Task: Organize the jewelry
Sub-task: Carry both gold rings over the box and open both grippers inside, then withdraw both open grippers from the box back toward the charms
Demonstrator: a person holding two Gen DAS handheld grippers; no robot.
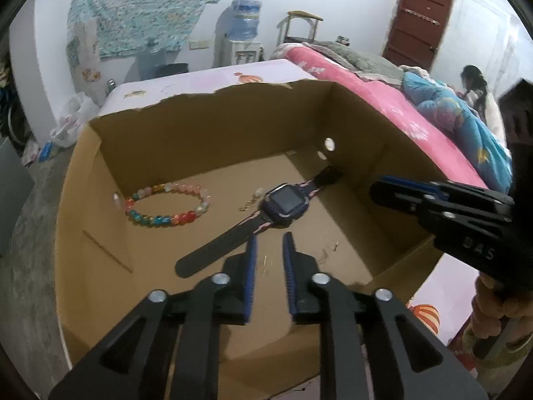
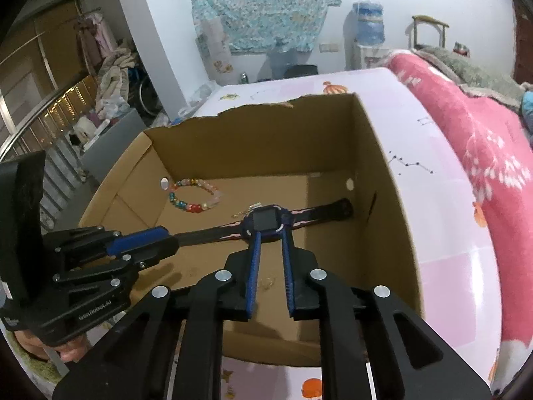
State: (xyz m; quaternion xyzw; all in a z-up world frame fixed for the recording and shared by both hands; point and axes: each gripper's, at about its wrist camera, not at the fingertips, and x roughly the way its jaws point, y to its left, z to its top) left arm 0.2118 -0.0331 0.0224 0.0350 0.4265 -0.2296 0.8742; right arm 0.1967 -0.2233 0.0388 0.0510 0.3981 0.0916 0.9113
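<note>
I see my left tool [image 1: 269,243] and right tool [image 2: 270,238] both slightly parted and gripping nothing, above the cardboard box [image 1: 206,140] where the watch [image 1: 279,205] and bead bracelet [image 1: 166,204] lie.

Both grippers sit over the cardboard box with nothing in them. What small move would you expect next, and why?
Probably both withdraw from the box toward another piece. The watch, bead bracelet and a small chain already lie flat on its floor, and the left gripper and right gripper are slightly open, holding nothing.
</note>
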